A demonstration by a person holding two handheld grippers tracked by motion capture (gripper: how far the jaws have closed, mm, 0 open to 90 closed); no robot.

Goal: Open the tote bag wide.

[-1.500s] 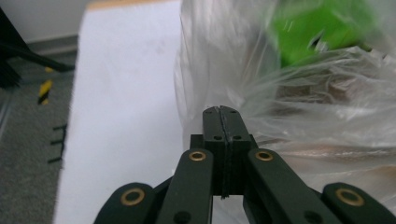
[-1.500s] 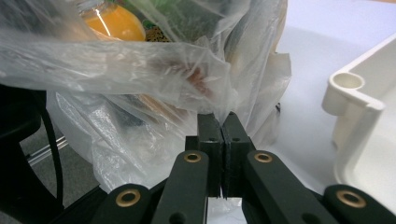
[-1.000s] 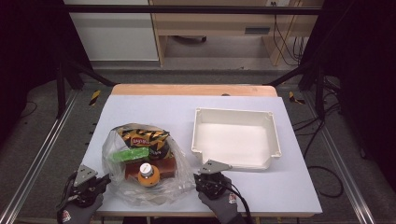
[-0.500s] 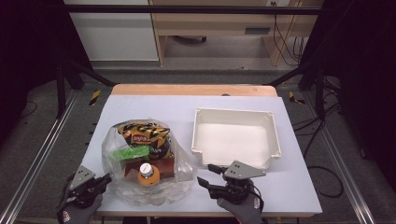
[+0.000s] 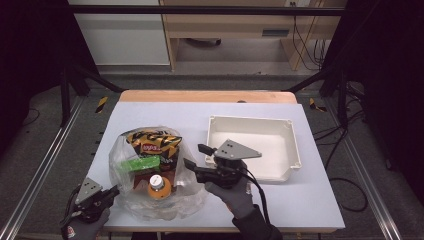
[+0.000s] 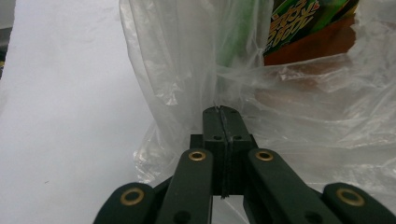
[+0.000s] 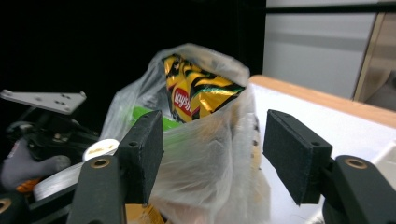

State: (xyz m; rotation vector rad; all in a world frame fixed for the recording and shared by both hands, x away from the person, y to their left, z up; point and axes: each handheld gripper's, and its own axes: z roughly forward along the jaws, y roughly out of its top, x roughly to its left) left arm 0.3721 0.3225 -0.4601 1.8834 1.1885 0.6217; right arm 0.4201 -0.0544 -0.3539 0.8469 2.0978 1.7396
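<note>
The clear plastic bag point(image 5: 150, 180) of snacks sits near the table's point(image 5: 320, 200) front-left corner, the left gripper point(image 5: 102, 196) clamped on its near-left film, while the right gripper point(image 5: 195, 157), jaws just spread and empty, hangs just right of its mouth.

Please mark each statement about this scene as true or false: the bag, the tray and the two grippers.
1. The left gripper is shut on the clear plastic bag. True: its jaws are pressed together with film pinched between them.
2. The right gripper is clamped on the bag. False: its jaws have just been opening, and in the right gripper view they stand apart without pressing the film.
3. The white tray holds a chip packet. False: the tray is empty; the chip packet is inside the bag.
4. A bottle with an orange label lies in the bag. True.
5. The bag sits inside the tray. False: it lies on the table, to the left of the tray.
</note>
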